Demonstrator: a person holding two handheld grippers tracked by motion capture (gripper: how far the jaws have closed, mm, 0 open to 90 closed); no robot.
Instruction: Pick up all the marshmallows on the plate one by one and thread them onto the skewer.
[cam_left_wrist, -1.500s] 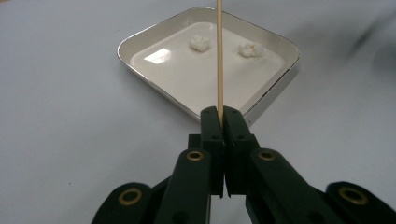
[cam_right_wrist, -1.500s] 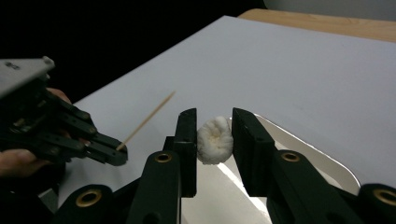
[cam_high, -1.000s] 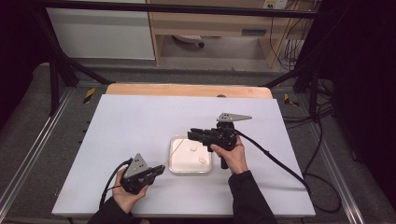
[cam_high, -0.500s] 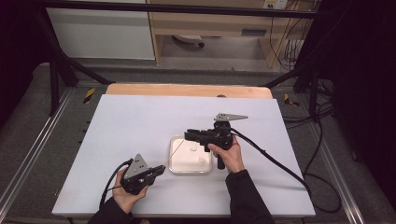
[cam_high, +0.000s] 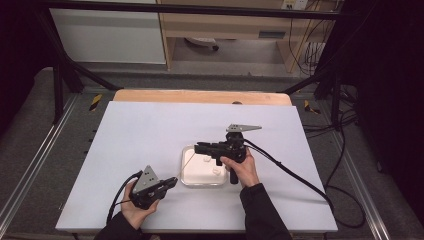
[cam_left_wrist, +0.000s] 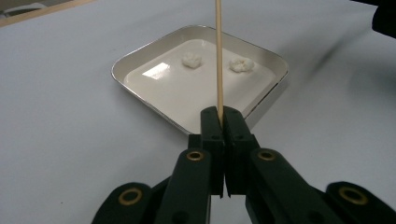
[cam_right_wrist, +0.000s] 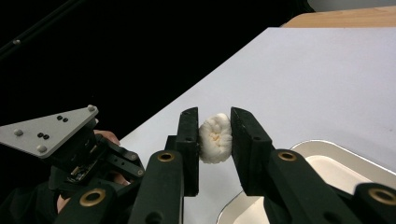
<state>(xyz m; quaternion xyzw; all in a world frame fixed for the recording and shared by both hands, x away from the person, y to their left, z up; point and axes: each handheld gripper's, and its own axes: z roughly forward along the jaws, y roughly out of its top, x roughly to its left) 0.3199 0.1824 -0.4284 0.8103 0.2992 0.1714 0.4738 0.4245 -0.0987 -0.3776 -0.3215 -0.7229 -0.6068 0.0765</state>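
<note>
Skewer and dumpling poised over the tray

The left gripper stays put, jaws clamped on a thin wooden skewer that points over the shallow white square tray holding two pale dumplings. The right gripper, pinching a white pleated dumpling, has drifted slightly left above the tray since a second ago.

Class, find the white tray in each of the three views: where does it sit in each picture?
High view: tray just below centre.
Left gripper view: tray upper middle, beyond the jaws.
Right gripper view: tray in the bottom right corner.
Shared landmark: the white table.
</note>
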